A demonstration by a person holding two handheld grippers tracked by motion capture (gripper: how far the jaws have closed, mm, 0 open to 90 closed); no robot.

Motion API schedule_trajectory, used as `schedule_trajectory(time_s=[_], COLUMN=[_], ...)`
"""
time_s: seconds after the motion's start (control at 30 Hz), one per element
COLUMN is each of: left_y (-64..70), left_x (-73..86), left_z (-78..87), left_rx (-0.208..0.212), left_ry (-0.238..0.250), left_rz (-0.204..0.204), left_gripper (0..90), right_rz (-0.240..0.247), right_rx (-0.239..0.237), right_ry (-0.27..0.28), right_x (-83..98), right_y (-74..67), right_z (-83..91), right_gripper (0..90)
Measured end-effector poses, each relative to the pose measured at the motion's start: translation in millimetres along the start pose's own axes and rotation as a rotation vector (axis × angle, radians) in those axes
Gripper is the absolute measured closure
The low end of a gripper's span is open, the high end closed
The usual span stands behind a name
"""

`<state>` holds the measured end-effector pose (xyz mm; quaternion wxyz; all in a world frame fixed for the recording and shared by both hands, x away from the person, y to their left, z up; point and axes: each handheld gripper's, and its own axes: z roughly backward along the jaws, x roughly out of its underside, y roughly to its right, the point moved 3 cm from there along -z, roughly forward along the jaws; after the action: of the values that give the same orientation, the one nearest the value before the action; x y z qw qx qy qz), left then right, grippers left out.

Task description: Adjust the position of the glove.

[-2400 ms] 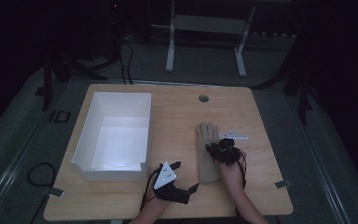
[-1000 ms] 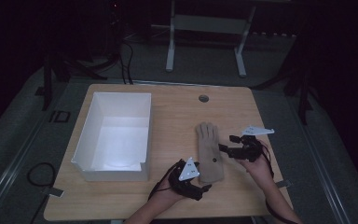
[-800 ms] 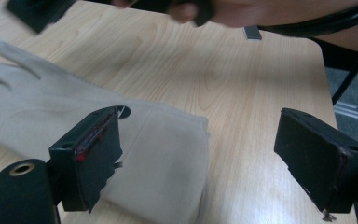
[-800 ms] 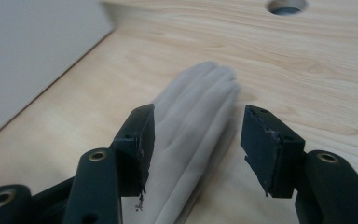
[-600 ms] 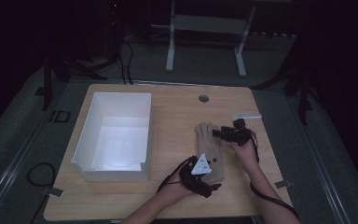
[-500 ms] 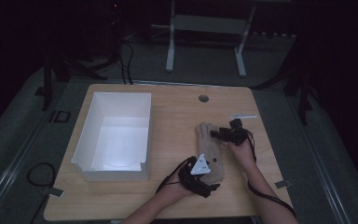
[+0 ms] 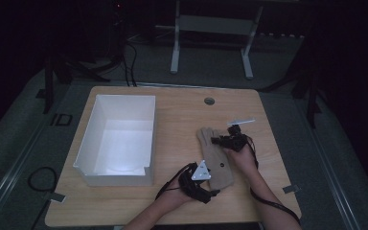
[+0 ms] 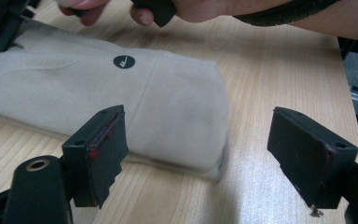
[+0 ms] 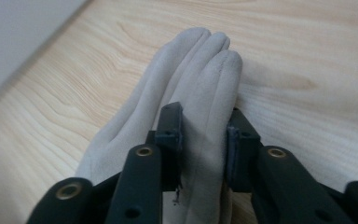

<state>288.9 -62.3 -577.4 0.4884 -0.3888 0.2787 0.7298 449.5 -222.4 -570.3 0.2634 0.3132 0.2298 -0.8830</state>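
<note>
Currently: glove (image 7: pixel 214 155) flat on desk (image 7: pixel 182 115). Right hand-held gripper (image 9: pixel 204 140) just closed, pinching one finger; left hand-held gripper (image 8: pixel 205 154) released, straddling cuff. Risk: thin pinch slips when lifted.

White box (image 7: pixel 117 139), wood table (image 7: pixel 182 112), table grommet (image 7: pixel 209 101)

A beige glove (image 7: pixel 214 158) lies near the table's (image 7: pixel 182 120) right front part. The right gripper (image 7: pixel 223 140) sits on its fingers, apparently pinching them; the left gripper (image 7: pixel 210 184) rests at its cuff. A white box (image 7: pixel 117 139) stands left.
</note>
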Motion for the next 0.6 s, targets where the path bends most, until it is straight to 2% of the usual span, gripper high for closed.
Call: schedule_trajectory(time_s=[0.03,0.07,0.1,0.17,0.2,0.23,0.27,0.43,0.47,0.5,0.6], left_y=[0.0,1.0,1.9,4.8,8.2,8.2,12.4,15.6,15.1,15.1,13.7], left_x=[0.0,-0.2,-0.3,-1.1,-2.0,-2.0,-2.8,-3.5,-3.0,-3.0,-0.4], left_z=[0.0,-1.2,-1.7,-3.7,-5.2,-5.2,-7.6,-12.4,-15.6,-15.6,-22.3], left_rx=[0.000,-0.004,-0.003,-0.007,-0.001,-0.001,-0.003,-0.005,-0.006,-0.006,-0.020], left_ry=[0.000,-0.006,-0.008,-0.013,-0.014,-0.014,-0.022,-0.035,-0.063,-0.063,-0.114], left_rz=[0.000,-0.016,-0.024,-0.042,-0.065,-0.065,-0.105,-0.146,-0.167,-0.167,-0.189], left_gripper=[20.7,20.7,21.0,21.0,21.2,22.2,23.5,34.4,35.6,39.5,42.2], right_rz=[0.000,0.025,0.057,0.079,0.079,0.079,0.075,0.072,0.080,0.080,0.081], right_rx=[0.000,0.022,0.067,0.104,0.119,0.119,0.117,0.118,0.124,0.124,0.125], right_ry=[0.000,-0.004,-0.008,-0.003,0.004,0.004,0.013,0.016,0.014,0.014,0.014], right_x=[0.0,-0.4,-1.3,-1.3,-0.6,-0.6,0.2,0.6,0.1,0.1,0.2], right_y=[0.0,-3.7,-9.2,-13.5,-15.1,-15.1,-14.4,-14.2,-15.0,-15.0,-15.0], right_z=[0.0,-0.1,-0.2,-0.7,-0.8,-0.8,-0.7,-0.5,-0.8,-0.8,-0.7], right_gripper=[72.2,72.9,73.7,74.4,74.5,74.5,74.4,74.3,74.3,74.3,74.3])
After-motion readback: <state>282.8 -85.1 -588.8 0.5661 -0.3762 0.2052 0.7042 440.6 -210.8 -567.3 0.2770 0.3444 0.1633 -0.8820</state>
